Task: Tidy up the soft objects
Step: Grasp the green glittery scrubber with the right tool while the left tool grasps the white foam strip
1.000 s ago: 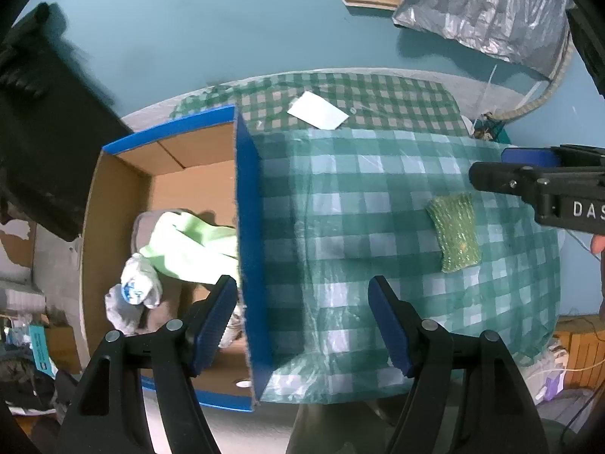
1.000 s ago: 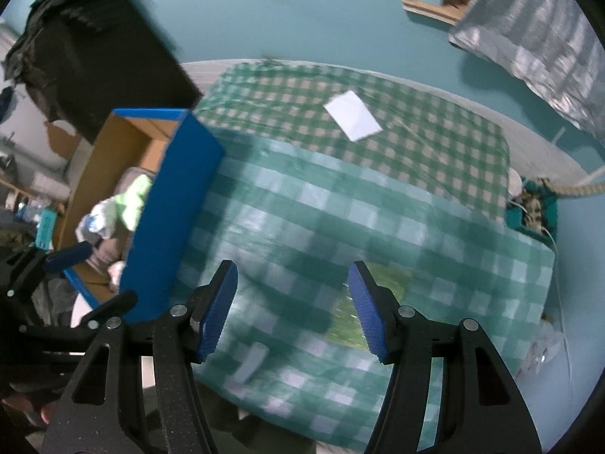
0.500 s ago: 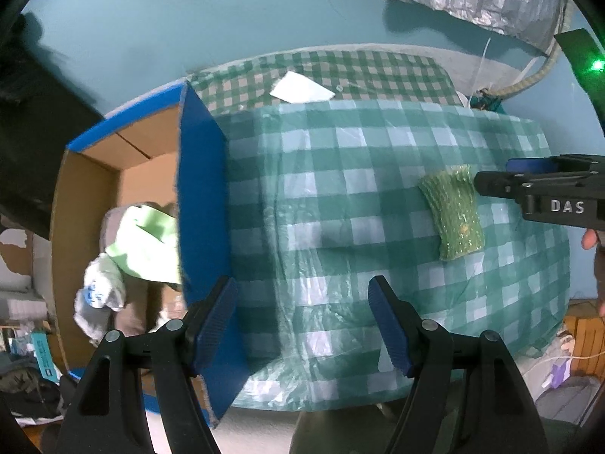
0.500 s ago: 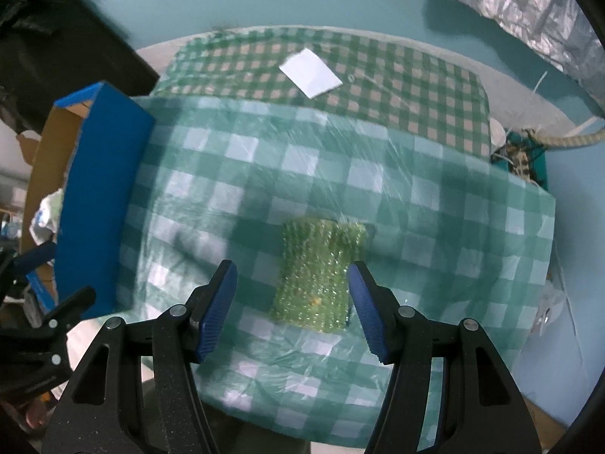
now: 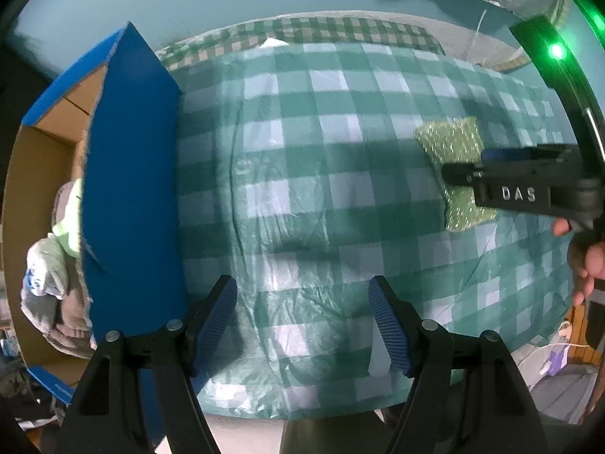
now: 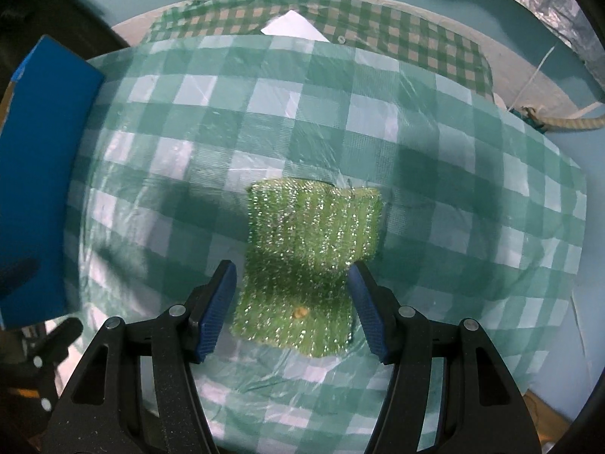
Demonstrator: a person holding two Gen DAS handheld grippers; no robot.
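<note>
Right wrist: right gripper (image 6: 292, 304) part open, straddling green scrubber (image 6: 312, 261), contact unclear.

One glittery green knitted scrubbing pad (image 6: 310, 253) lies on the tabletop (image 6: 472, 174). Two checked covers are spread there: one clear-plastic-topped green-and-white checked cloth (image 5: 302, 174) in front and one smaller-checked green-and-beige cloth (image 6: 397, 26) behind it. One white sheet of paper (image 6: 293, 26) rests on the rear cloth. One open cardboard box with blue outer walls (image 5: 128, 189) stands beside the tabletop; the soft items bundled inside it (image 5: 53, 265) overlap too much to count. Two black handheld grippers with blue ribbed pads are in view: the left gripper (image 5: 302, 314) and the right gripper (image 6: 293, 302). One hand (image 5: 582, 261) shows at the edge.
</note>
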